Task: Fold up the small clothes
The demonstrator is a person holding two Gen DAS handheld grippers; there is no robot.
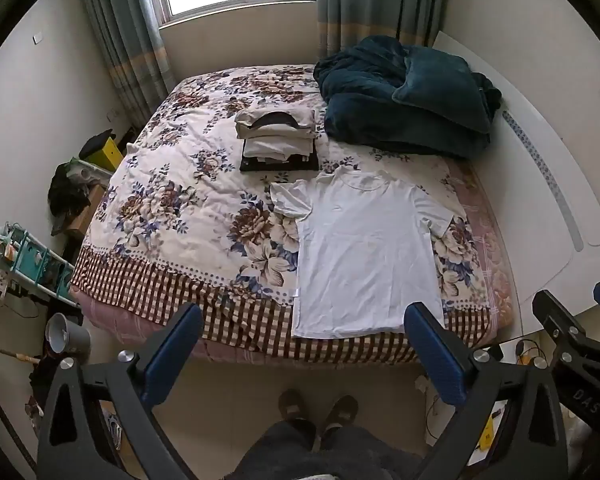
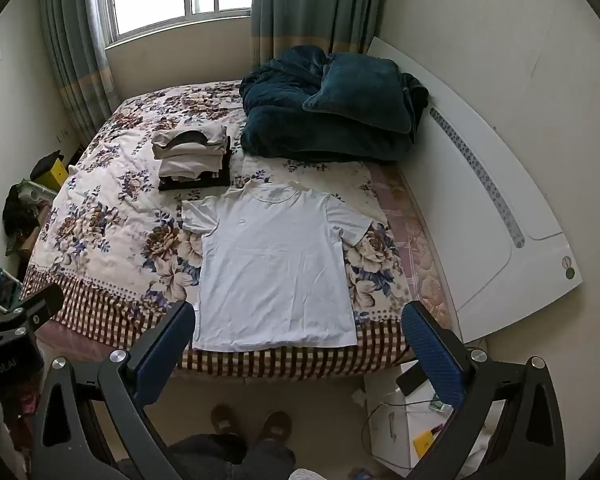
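Near the bed's foot edge, a white T-shirt (image 1: 360, 256) (image 2: 276, 268) lies spread flat, collar toward the window, both short sleeves out to the sides and its hem almost at the checked border. Its cloth is thin and smooth with faint creases; the sleeve on the picture's left is a little rumpled.

Just beyond the collar stands a stack (image 1: 278, 140) (image 2: 192, 154) of folded clothes, pale beige and cream pieces on a dark one at the bottom, squared into a neat block.

Under both lies a quilt (image 1: 172, 200) (image 2: 112, 216), cream with large brown and blue flowers, edged in a brown-and-white check and lightly wrinkled. At the far right corner of the bed a plush teal blanket (image 1: 404, 100) (image 2: 328, 108) is heaped in soft folds. A white headboard (image 1: 540, 208) (image 2: 492, 216), curved and glossy, runs along the right side.

Both tools hover over the floor short of the bed, touching nothing. The left gripper (image 1: 306, 344) has its blue ribbed pads spread wide and empty; the right gripper (image 2: 300, 340) is likewise splayed with nothing between its pads. Below them, a person's slippers (image 1: 318, 408) (image 2: 252, 420) stand on pale tile.
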